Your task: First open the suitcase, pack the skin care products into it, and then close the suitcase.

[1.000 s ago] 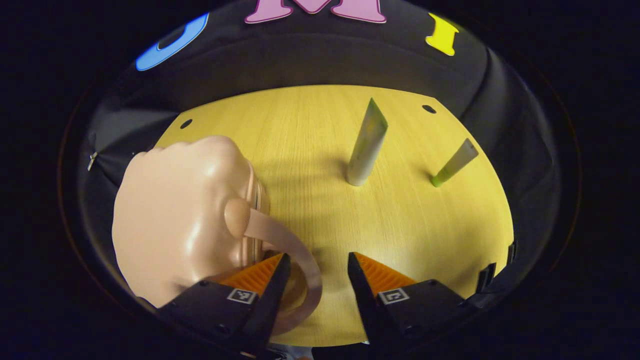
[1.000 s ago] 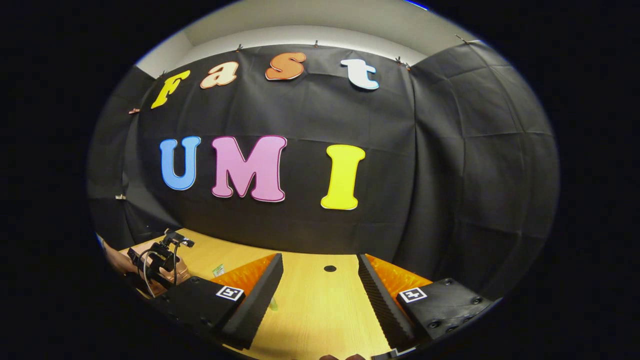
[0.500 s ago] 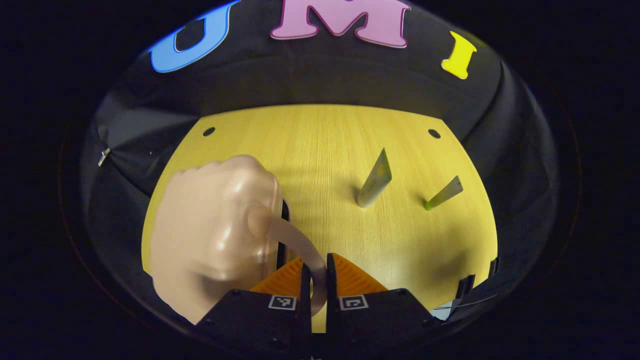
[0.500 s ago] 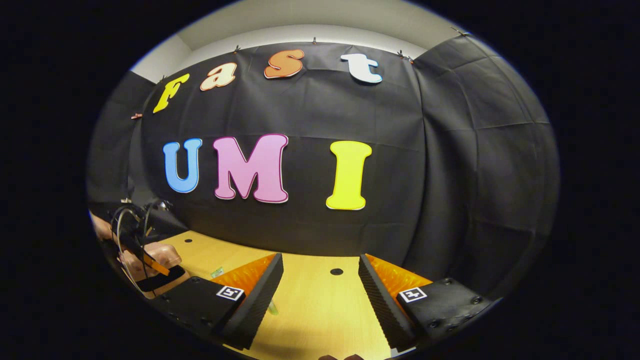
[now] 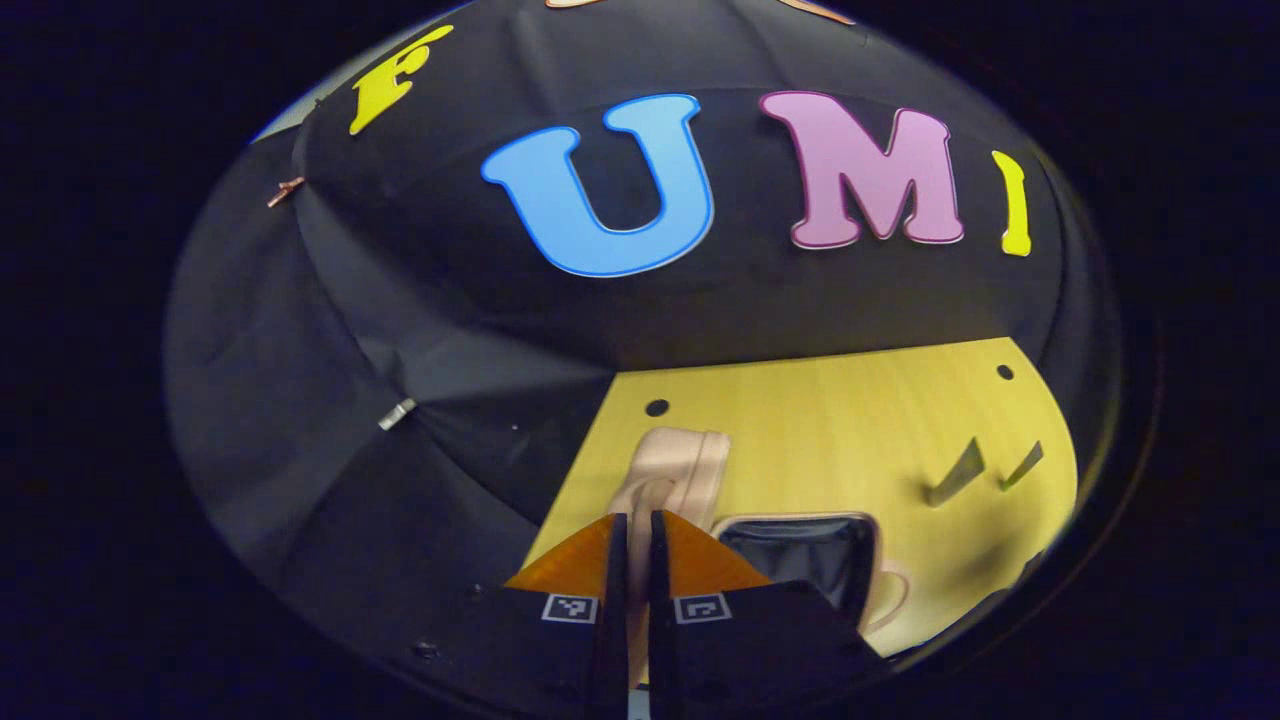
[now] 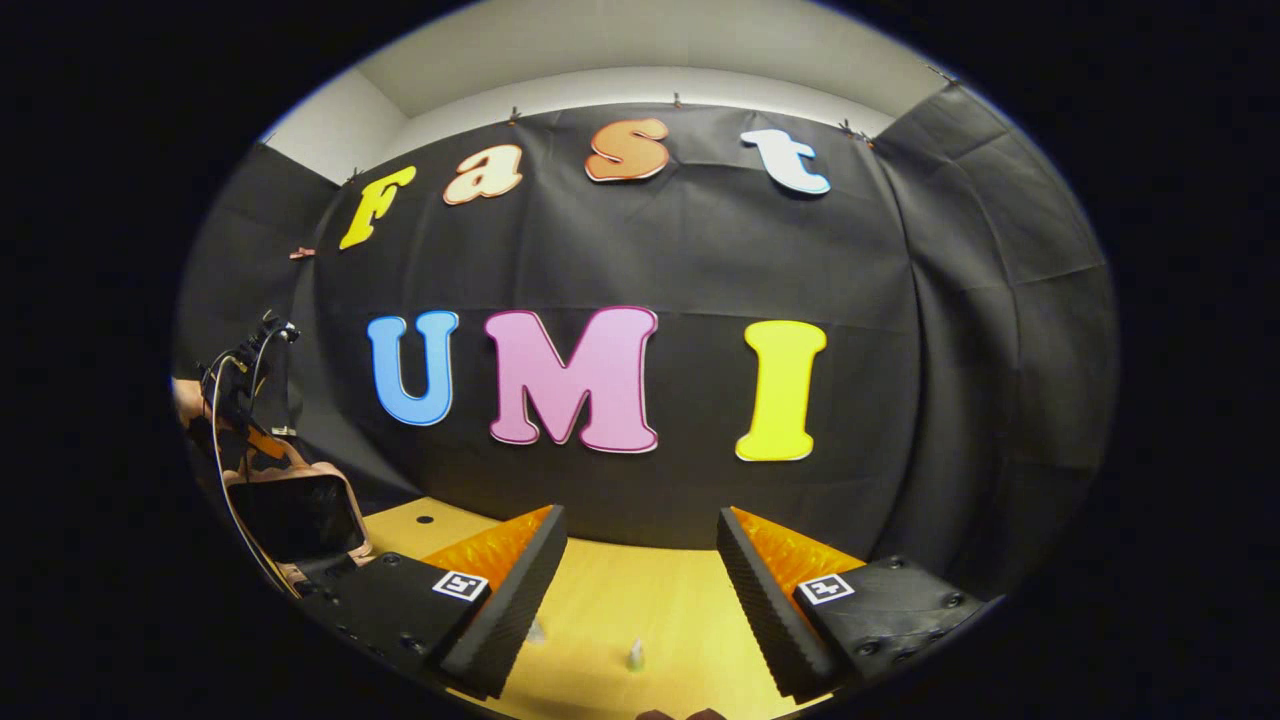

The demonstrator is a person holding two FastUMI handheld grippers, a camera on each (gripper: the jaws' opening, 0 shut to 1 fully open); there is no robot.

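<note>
In the left gripper view my left gripper is shut on the pink handle strap of the small pink suitcase. Its lid stands lifted, and the dark lined inside of the base lies open to the right of my fingers. Two skin care tubes stand on the wooden table: a pale one and a green-capped one. In the right gripper view the right gripper is open over the table with nothing in it. At far left there, the left gripper holds up the lid. Tube tips poke up below.
The wooden table has small dark holes near its back corners. Black cloth walls close it in at the back and both sides. Bare tabletop lies between the suitcase and the tubes.
My left gripper has risen and swung left with the handle strap in it, lifting the lid and opening the suitcase. The right gripper has stayed open and tilted slightly.
</note>
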